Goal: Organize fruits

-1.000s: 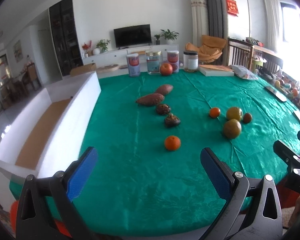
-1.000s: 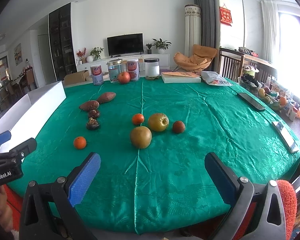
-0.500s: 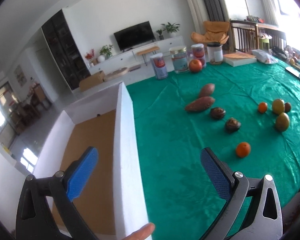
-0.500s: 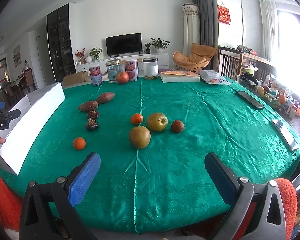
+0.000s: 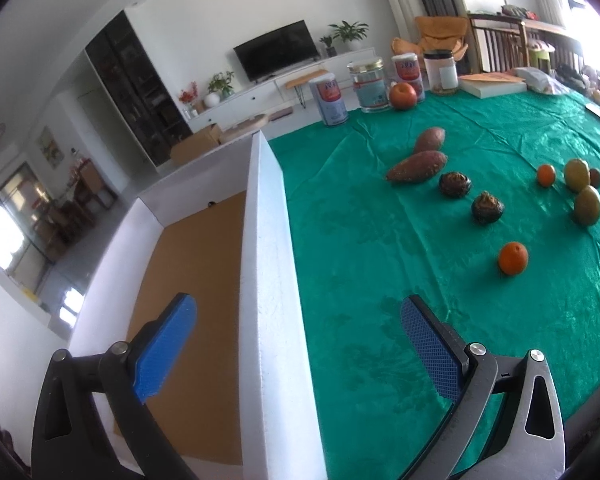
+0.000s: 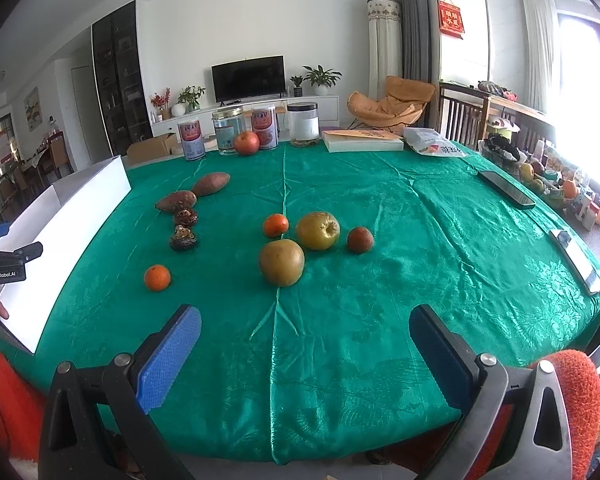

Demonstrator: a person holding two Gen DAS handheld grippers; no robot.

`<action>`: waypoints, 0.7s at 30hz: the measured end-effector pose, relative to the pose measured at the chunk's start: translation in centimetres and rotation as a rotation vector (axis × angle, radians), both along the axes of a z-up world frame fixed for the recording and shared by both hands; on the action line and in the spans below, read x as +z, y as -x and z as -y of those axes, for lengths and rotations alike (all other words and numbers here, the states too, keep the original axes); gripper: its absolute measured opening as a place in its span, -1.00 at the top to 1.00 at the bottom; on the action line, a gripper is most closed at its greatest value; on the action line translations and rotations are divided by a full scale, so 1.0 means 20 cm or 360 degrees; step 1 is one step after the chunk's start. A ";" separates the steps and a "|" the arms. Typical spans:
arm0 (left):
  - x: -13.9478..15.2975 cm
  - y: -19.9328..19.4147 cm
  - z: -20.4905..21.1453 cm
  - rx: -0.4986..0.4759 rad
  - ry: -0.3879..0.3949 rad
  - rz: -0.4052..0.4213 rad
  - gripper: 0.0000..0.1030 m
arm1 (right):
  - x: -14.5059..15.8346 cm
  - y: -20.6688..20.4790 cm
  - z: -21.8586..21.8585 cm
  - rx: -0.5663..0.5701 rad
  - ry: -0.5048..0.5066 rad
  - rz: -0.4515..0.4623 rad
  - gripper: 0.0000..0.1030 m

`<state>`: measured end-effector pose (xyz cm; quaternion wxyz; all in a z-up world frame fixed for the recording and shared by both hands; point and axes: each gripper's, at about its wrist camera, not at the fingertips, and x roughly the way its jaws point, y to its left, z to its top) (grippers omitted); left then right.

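Note:
Fruits lie on a green tablecloth (image 6: 380, 320): two brownish pears (image 6: 281, 262) (image 6: 318, 230), two oranges (image 6: 157, 277) (image 6: 275, 225), a small brown fruit (image 6: 360, 239), two dark round fruits (image 6: 183, 239) (image 6: 186, 217), two sweet potatoes (image 6: 176, 201) (image 6: 211, 183). A white box (image 5: 260, 280) with a brown floor stands at the table's left edge. My left gripper (image 5: 296, 344) is open, its fingers straddling the box's near wall. My right gripper (image 6: 304, 348) is open and empty above the table's front edge.
Several cans and jars (image 6: 228, 130) and a red apple (image 6: 246, 143) stand at the far edge. A book (image 6: 362, 141), a bag (image 6: 432, 142) and two phones (image 6: 506, 193) (image 6: 578, 260) lie at the right. The left gripper's body (image 6: 4, 264) shows at the right view's left edge.
My left gripper has swung left from over the tablecloth to the white box and closed in on its near wall. My right gripper has barely moved.

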<state>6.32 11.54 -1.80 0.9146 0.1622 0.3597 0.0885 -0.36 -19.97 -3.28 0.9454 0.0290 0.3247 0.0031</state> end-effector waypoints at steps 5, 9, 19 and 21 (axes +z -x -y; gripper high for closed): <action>0.01 0.01 -0.03 0.0044 0.0034 -0.0029 -0.99 | -0.01 0.00 0.03 -0.0030 -0.0030 -0.0008 -1.00; 0.09 0.05 -0.05 0.0171 0.0113 0.0084 -0.99 | -0.02 -0.01 0.05 -0.0038 -0.0050 -0.0026 -1.00; 0.04 0.13 0.38 -0.0064 0.0506 0.0016 -0.99 | -0.12 -0.10 0.07 0.0010 -0.0012 -0.0150 -1.00; -0.09 0.11 0.49 -0.0125 0.0448 -0.0099 -0.99 | -0.19 -0.14 0.06 0.0045 0.0014 -0.0247 -1.00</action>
